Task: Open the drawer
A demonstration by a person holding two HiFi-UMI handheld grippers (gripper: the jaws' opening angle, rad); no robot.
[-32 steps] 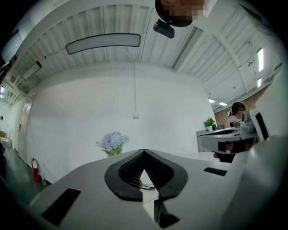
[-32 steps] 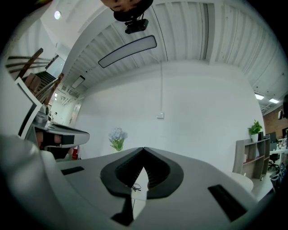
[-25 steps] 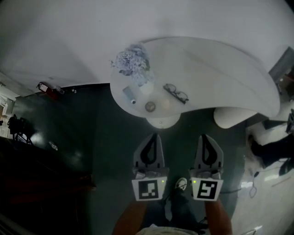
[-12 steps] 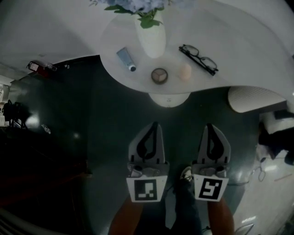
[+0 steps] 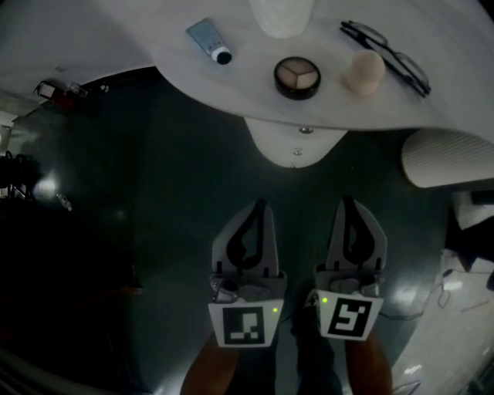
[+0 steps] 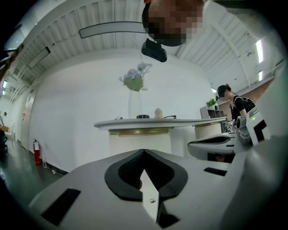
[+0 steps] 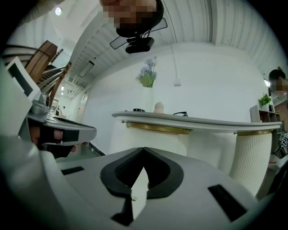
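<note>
Under the rim of a white curved table (image 5: 116, 38) sits a rounded white drawer front (image 5: 297, 146) with two small knobs. It stands ahead of both grippers and well apart from them. My left gripper (image 5: 259, 205) and right gripper (image 5: 346, 200) hang side by side over the dark floor, both shut with nothing between the jaws. In the left gripper view the shut left gripper (image 6: 144, 151) points level at the table's pedestal (image 6: 139, 141) with its gold band. The right gripper view shows the right gripper (image 7: 144, 148) shut below the tabletop (image 7: 193, 120).
On the table lie a blue tube (image 5: 209, 40), a round compact (image 5: 297, 77), a peach-coloured object (image 5: 363, 71), glasses (image 5: 386, 55) and a vase base (image 5: 282, 15). A ribbed white cylinder (image 5: 455, 158) stands right. A fire extinguisher (image 5: 54, 90) is far left. A person (image 6: 231, 105) stands beyond.
Both grippers and the head view have sunk. The table has grown larger and slid to the frame's top, the flowers have left view, and the drawer front's knobs now show.
</note>
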